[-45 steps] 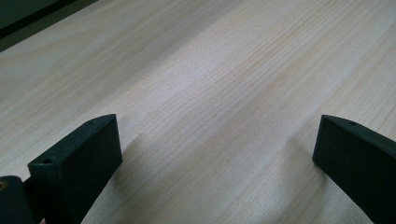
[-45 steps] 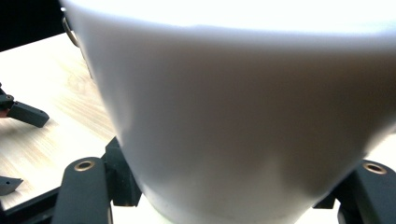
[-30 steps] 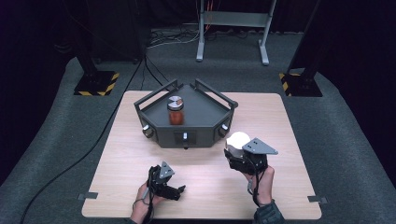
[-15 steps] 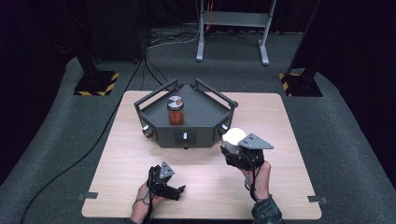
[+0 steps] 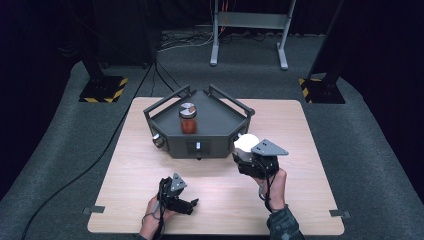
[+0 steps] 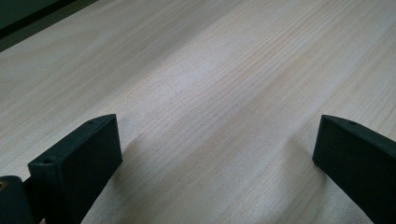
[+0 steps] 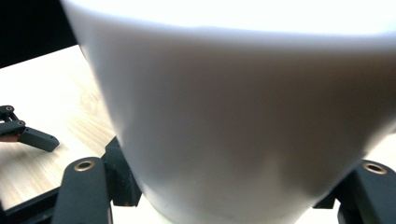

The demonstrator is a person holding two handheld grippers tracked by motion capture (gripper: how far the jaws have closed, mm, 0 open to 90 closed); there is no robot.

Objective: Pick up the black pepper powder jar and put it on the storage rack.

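White cup (image 5: 246,143) clenched in right claw (image 5: 248,156), held above bench (image 5: 300,200) just beside dark tray (image 5: 220,120) front corner. Left claw (image 5: 192,203) released, jaws apart, resting low on bench.

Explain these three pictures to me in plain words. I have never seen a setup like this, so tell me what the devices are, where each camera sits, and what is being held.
A person at a wooden table holds a two-jawed hand tool in each hand. One picture looks down from above. The other two come from cameras riding on the tools, looking along their black jaws. The right claw grips a white cup, which sits very close to its camera. The left claw rests low near the table's front edge, jaws wide apart with nothing between them. On the table stands a dark tray with raised rails, and a jar of something orange-red stands in it.
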